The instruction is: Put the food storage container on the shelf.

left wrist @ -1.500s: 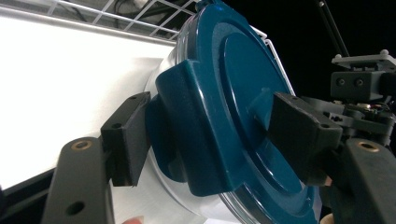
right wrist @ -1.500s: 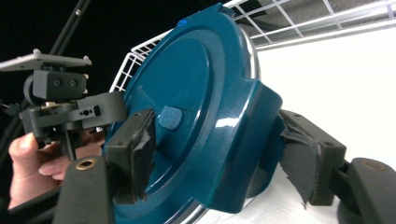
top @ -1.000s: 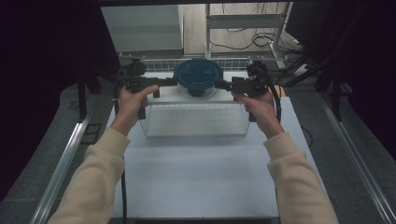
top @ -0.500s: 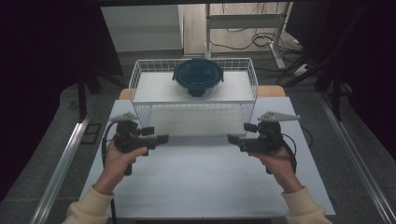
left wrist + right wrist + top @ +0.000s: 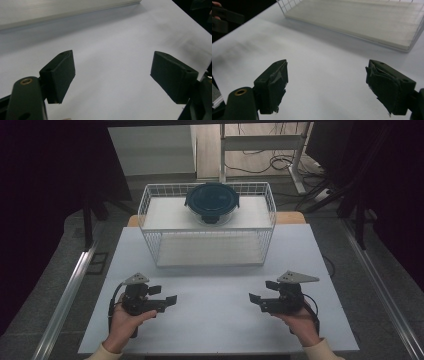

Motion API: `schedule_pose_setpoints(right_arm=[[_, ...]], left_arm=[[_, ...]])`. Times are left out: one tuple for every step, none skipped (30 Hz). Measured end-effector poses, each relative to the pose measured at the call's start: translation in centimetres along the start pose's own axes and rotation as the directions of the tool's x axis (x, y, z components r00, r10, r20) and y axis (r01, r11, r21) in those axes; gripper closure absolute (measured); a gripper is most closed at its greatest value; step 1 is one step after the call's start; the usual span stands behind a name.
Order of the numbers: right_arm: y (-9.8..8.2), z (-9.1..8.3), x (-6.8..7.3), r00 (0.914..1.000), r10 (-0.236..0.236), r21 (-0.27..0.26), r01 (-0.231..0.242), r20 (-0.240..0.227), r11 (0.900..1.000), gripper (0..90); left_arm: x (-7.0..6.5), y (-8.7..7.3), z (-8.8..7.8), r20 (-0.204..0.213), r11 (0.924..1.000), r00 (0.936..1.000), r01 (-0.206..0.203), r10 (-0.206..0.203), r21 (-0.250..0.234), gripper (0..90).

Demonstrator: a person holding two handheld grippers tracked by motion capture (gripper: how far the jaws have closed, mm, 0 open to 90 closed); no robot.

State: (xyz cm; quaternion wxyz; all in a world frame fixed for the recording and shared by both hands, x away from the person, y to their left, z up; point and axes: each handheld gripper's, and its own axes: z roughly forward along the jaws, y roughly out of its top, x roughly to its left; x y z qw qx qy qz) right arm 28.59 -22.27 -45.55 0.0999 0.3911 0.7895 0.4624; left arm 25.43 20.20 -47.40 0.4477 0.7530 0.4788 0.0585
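Grippers, left [image 5: 169, 299] and right [image 5: 254, 298], rest wide open and empty. Ahead of both sits the basket [image 5: 207, 252], holding the lidded bowl [image 5: 212, 201]. Any reach should go in level, clearing the wire rim.

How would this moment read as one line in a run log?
left gripper: open, empty, over table | right gripper: open, empty | lidded container: in wire basket, untouched

A white wire basket [image 5: 157, 247] sits at the far side of the white table [image 5: 215, 320]. A round dark blue box with a lid [image 5: 212, 201] rests inside the basket, near its back. Behind the table, cables [image 5: 280, 162] lie on the floor.
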Motion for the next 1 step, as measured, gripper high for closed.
schedule_pose_setpoints(right_arm=[[0.0,0.0,0.0,1.0,0.0,0.0,0.0,0.0,1.0,17.3]], left_arm=[[0.0,0.0,0.0,0.0,1.0,1.0,0.0,0.0,0.0,19.2]])
